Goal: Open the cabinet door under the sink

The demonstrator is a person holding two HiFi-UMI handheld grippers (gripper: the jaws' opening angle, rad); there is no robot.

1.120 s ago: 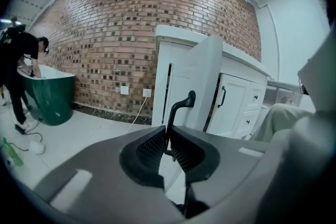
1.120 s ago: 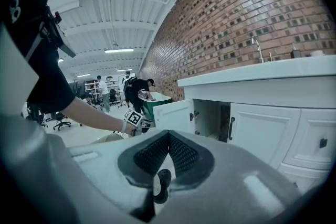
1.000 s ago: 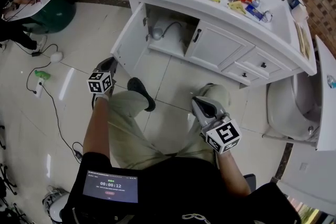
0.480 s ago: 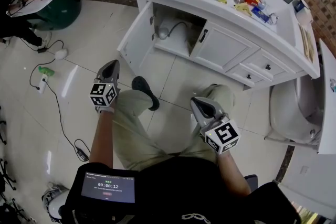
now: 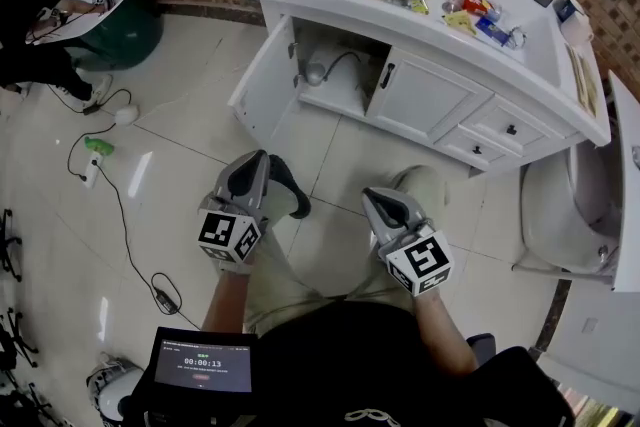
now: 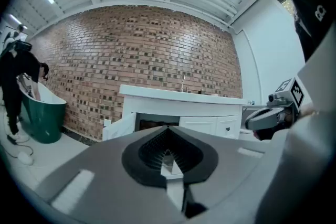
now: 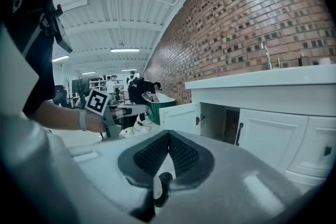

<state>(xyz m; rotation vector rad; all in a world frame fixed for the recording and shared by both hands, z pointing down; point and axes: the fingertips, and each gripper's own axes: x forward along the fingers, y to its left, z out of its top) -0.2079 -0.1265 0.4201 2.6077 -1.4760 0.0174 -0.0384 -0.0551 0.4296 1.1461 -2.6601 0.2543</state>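
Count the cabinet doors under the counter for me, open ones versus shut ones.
Open door: 1
Shut door: 1
Total: 2

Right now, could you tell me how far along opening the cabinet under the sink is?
Done: the left cabinet door stands swung wide, the pipework inside showing. In hand: nothing; the left tool and right tool are both shut, empty, held clear of it. Left: seemingly nothing, though the right door is closed.
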